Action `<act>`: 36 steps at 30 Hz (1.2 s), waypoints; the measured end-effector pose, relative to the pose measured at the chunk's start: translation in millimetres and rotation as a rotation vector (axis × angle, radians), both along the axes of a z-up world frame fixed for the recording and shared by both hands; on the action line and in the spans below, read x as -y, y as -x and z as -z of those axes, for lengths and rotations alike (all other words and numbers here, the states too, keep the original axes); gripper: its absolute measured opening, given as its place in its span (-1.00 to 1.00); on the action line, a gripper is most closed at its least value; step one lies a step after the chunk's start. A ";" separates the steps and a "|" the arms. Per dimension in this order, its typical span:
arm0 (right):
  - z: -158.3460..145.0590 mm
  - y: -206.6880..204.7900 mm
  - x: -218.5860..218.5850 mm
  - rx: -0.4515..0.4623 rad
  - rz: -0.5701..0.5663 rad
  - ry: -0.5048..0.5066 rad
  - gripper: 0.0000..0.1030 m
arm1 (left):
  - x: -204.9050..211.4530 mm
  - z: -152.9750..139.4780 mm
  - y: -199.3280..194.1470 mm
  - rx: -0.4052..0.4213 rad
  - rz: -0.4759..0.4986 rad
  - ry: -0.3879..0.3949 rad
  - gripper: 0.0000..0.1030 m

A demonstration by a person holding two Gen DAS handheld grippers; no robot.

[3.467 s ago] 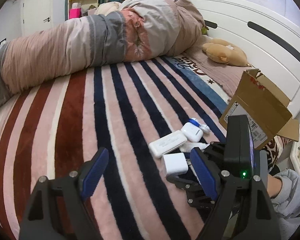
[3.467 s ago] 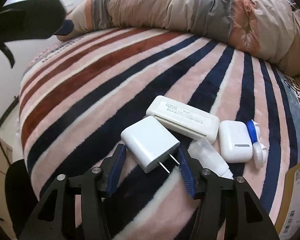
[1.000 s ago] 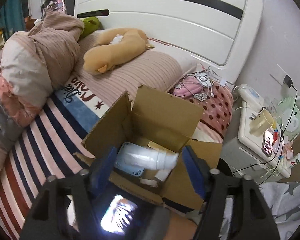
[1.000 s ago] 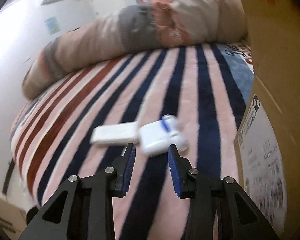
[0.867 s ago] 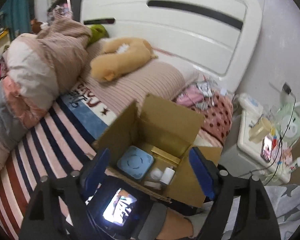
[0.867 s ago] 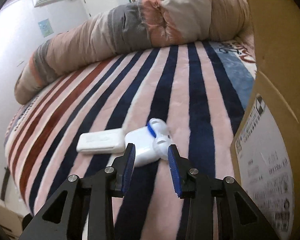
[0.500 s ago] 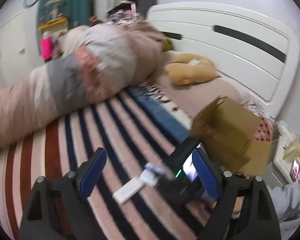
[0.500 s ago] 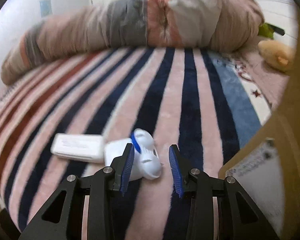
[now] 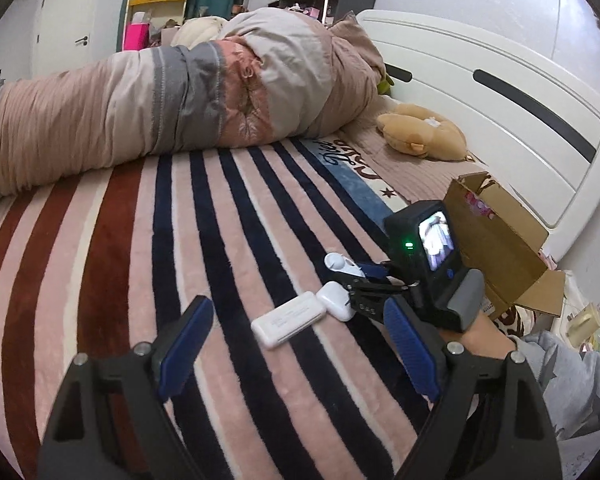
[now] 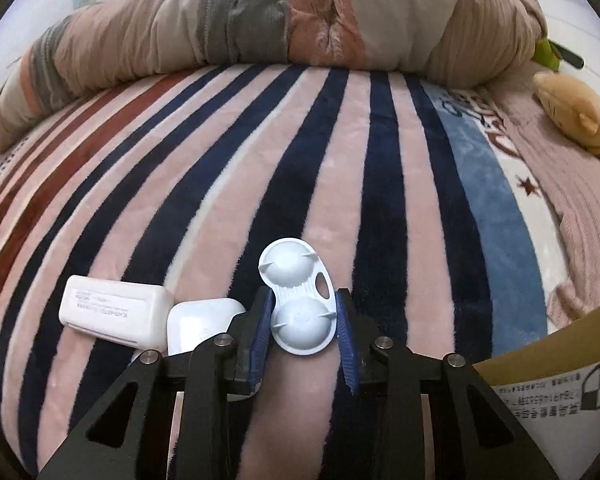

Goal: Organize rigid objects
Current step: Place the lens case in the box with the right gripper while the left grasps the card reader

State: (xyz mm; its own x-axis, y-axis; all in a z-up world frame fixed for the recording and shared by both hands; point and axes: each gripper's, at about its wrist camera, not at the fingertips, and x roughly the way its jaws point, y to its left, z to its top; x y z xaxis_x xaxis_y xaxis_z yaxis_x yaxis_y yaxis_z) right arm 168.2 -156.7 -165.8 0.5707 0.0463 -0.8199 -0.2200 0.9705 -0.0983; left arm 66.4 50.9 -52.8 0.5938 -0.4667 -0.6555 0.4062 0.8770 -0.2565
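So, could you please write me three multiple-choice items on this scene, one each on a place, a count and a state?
1. Where is the cardboard box?
A. On the bed near the headboard
B. On the floor by the door
C. On top of the rolled duvet

2. How many white items lie on the striped blanket beside the right gripper, not counting what it holds?
A. One
B. Two
C. Four

3. What state is the left gripper in?
A. Shut on the flat white case
B. Shut on the box flap
C. Open, holding nothing

Answers:
1 A, it sits by the white headboard.
2 B, the flat white case and the earbud case.
3 C, its jaws stand wide apart while the right ones clamp the contact lens case.
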 end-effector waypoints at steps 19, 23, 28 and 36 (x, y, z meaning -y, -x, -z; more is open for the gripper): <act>-201.3 148.3 84.6 0.227 -0.062 -0.083 -0.49 | 73.4 116.6 -64.3 -0.033 0.229 -0.256 0.64; -174.5 138.6 128.3 0.139 0.045 -0.015 -0.48 | 83.1 123.0 -53.7 -0.047 0.259 -0.291 0.02; -149.7 127.0 139.5 0.050 0.053 0.008 -0.48 | 83.6 119.2 -46.4 -0.055 0.273 -0.295 -0.27; -139.7 130.2 140.6 0.017 0.073 0.042 -0.38 | 99.9 124.7 -61.7 -0.040 0.219 -0.281 -0.36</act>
State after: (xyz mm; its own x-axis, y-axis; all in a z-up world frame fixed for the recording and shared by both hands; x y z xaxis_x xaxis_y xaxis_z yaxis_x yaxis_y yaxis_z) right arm 38.0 -297.3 -26.1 0.5854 -0.0302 -0.8102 -0.1469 0.9788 -0.1427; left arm 128.1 -49.0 -177.5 0.4711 -0.3785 -0.7967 0.5867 0.8090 -0.0374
